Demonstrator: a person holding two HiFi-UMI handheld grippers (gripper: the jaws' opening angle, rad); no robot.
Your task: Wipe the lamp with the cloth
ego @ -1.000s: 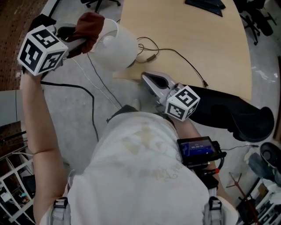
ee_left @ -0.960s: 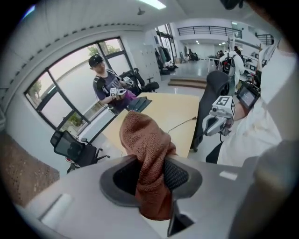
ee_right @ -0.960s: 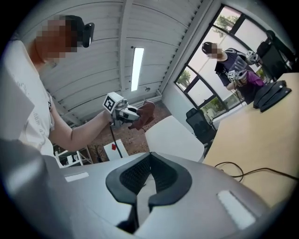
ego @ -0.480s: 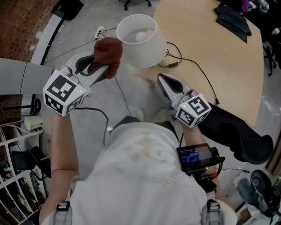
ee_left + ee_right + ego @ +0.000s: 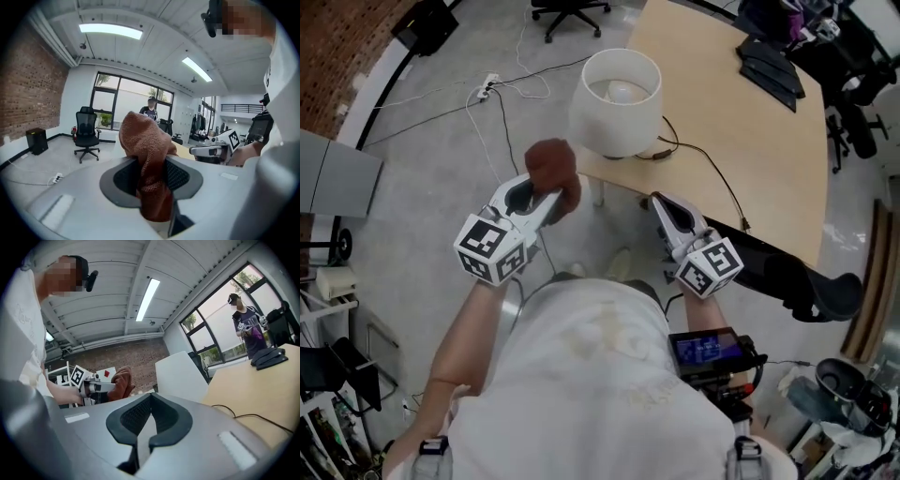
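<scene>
Table: a pale wooden round-edged tabletop [image 5: 750, 131]; a white drum-shaded lamp [image 5: 617, 103] stands near its edge, with a black cord [image 5: 712, 164] trailing across the wood.
Floor: grey concrete floor [image 5: 431, 169] with a white power strip [image 5: 488, 84] and loose cables.
Room: a red brick wall [image 5: 23, 93], tall windows [image 5: 112, 101] and a black office chair [image 5: 87, 133].
Left gripper [image 5: 551, 199]: clamped on a rust-brown terry cloth [image 5: 555, 169], held over the floor near the lamp and apart from it.
Right gripper [image 5: 661, 202]: jaws together, nothing between them, at the table's near edge.

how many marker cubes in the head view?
2. The left cube sits on the left gripper, which clamps the cloth; the right cube sits on the right gripper. None appear hidden.
</scene>
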